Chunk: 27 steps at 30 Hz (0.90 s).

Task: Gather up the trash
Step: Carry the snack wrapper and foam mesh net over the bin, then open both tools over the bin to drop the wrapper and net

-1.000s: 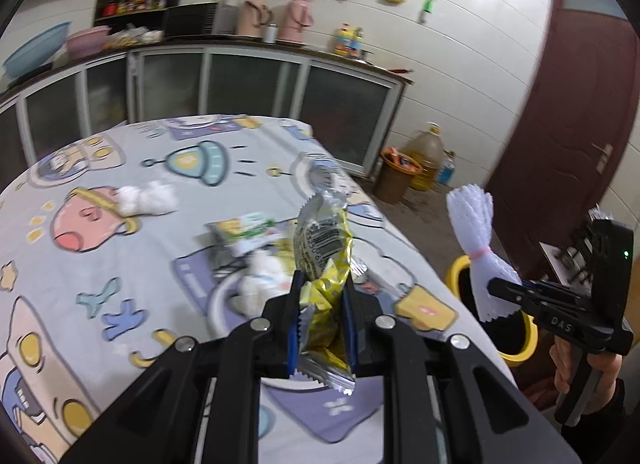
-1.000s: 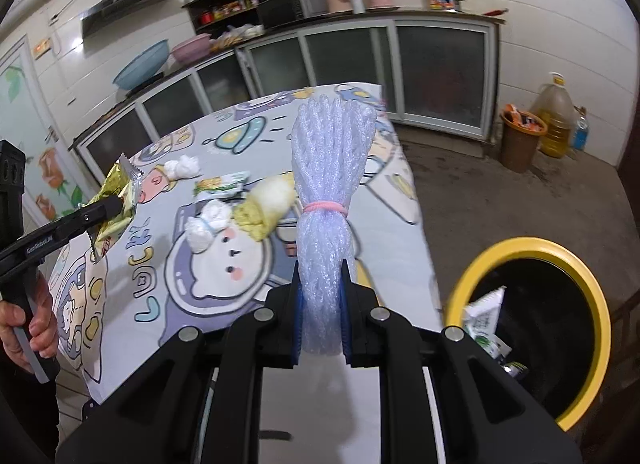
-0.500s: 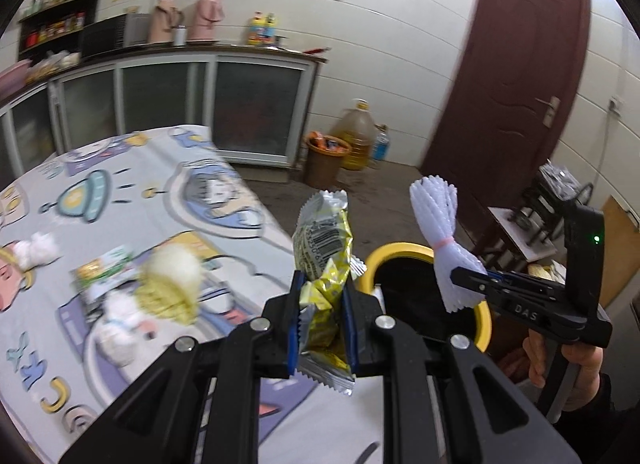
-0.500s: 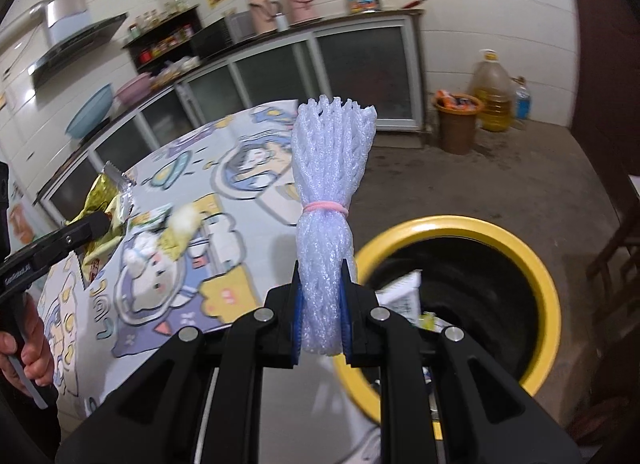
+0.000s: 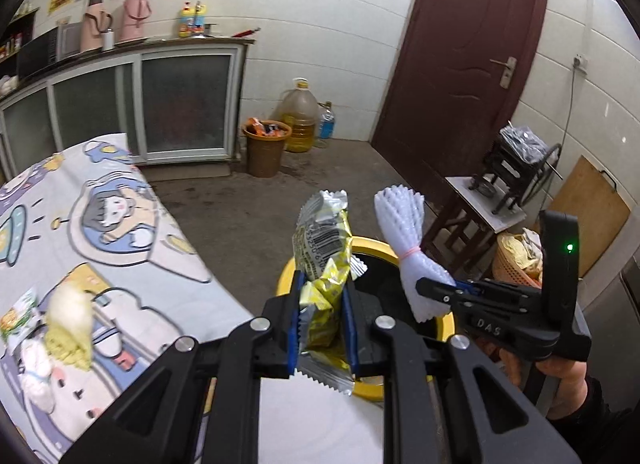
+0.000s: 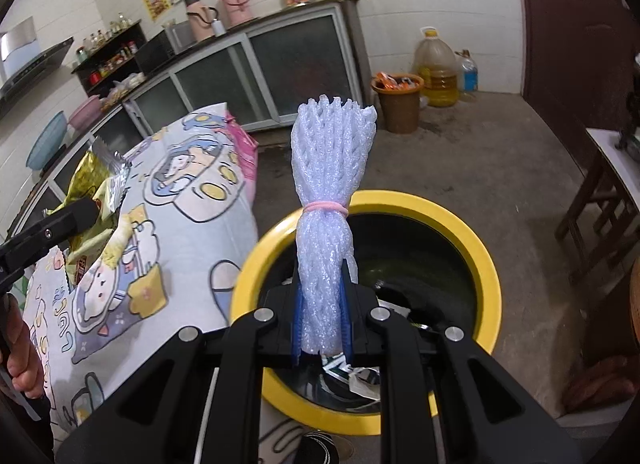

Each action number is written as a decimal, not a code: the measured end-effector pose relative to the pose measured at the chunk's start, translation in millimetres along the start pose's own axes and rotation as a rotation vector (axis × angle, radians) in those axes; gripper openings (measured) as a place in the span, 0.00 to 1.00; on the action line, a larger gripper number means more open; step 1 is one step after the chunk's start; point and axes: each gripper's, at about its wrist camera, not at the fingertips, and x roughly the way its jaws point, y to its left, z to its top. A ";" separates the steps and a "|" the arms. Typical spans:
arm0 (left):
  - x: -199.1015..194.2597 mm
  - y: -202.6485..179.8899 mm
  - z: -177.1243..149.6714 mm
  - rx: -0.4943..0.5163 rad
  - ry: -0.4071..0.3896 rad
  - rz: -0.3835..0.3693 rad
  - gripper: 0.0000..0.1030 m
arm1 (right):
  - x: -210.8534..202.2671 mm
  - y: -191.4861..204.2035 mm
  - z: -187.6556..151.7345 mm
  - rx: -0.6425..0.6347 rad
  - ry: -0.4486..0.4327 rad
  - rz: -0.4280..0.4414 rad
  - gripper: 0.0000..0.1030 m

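Observation:
My left gripper [image 5: 322, 304] is shut on a yellow snack wrapper [image 5: 324, 248] that stands upright between its blue pads. It hangs past the table's edge, over the near rim of a yellow-rimmed black bin [image 5: 372, 242] on the floor. My right gripper [image 6: 322, 304] is shut on a white foam net bundle [image 6: 332, 168] tied with a pink band, directly above the bin's [image 6: 488, 264] opening. Some trash lies inside the bin. In the left wrist view, the right gripper [image 5: 436, 290] holds the foam net [image 5: 404, 232] just to the right of the wrapper.
A cartoon tablecloth [image 5: 132, 248] covers the table at left, with a yellow-white crumpled wad [image 5: 68, 324] and white tissue [image 5: 36, 376] on it. A brown bucket [image 5: 266, 148] and oil jug [image 5: 298, 116] stand by the cabinets. A wooden stool [image 5: 480, 212] and door [image 5: 460, 44] are at right.
Both grippers have swung from above the table to the right, over the yellow-rimmed bin. Each still holds its piece of trash.

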 end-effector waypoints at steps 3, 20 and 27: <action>14.2 -9.9 0.3 0.017 0.017 -0.011 0.16 | 1.9 -8.9 -5.7 0.011 0.007 -0.020 0.15; 83.0 -33.2 -14.6 -0.015 0.115 -0.098 0.16 | 26.9 -40.1 -25.1 0.104 0.090 -0.035 0.16; 89.3 -34.4 -17.7 -0.039 0.119 -0.117 0.34 | 30.3 -46.8 -26.3 0.117 0.113 -0.065 0.30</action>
